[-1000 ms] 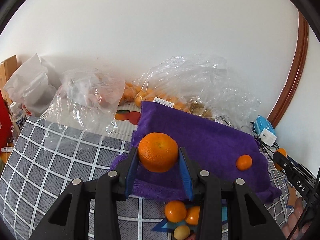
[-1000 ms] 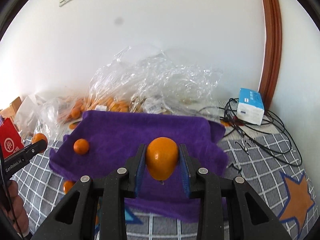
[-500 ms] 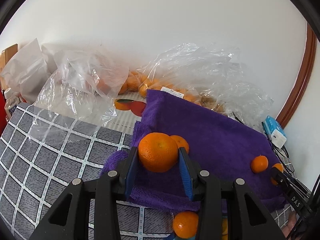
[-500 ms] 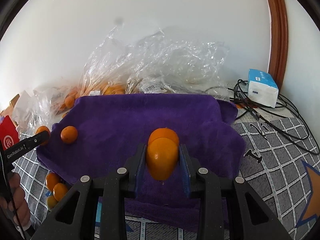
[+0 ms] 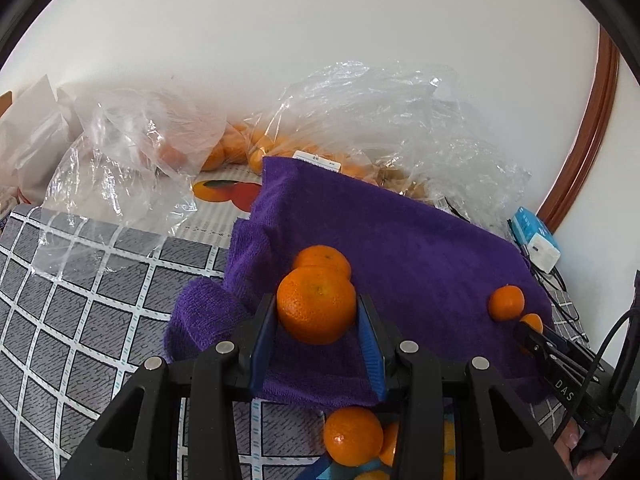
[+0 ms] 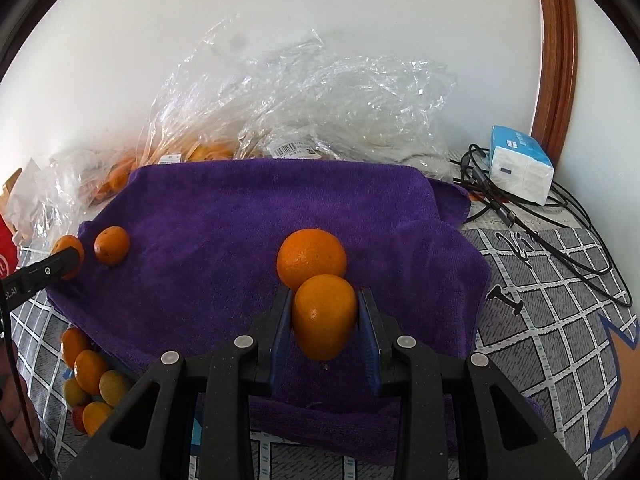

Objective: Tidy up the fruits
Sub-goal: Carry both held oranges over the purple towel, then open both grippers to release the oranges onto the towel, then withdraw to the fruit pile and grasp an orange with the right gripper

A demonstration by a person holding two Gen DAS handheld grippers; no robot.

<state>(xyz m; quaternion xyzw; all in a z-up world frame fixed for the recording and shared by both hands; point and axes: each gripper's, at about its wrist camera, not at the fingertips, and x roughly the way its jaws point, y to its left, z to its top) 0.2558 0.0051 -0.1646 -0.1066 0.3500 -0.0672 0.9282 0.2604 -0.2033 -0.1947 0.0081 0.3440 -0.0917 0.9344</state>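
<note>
My left gripper (image 5: 317, 320) is clamped on a mandarin (image 5: 316, 304), pads at its widest middle, over the near left part of the purple towel (image 5: 400, 240). A second mandarin (image 5: 322, 258) sits on the towel right behind it; touching or not, can't tell. My right gripper (image 6: 325, 322) is clamped on an orange fruit (image 6: 325, 316), smooth-skinned and a bit elongated, held across the sides. Another orange (image 6: 311, 258) lies on the towel just past it.

Handling, my guess: light, round, firm but soft-skinned fruit. Squeeze too hard and it bruises; too loose and it rolls out of the flat pads. The equator grip is right. The smooth one looks more slippery than the pebbly mandarin. The plush towel should stop rolling on release.

Containers: no bowl or tray in sight. Clear plastic bags (image 6: 304, 92) against the wall behind the towel hold more orange fruit (image 5: 236, 148), plus something brownish I can't identify. Another crumpled bag (image 5: 120, 168) sits to the left, with something orange inside. Loose fruit pile (image 6: 90, 376) on the checked tablecloth (image 5: 80, 300) off the towel's near left corner, mixed orange and yellowish pieces. One small mandarin (image 6: 112, 246) is near the towel's left edge.
</note>
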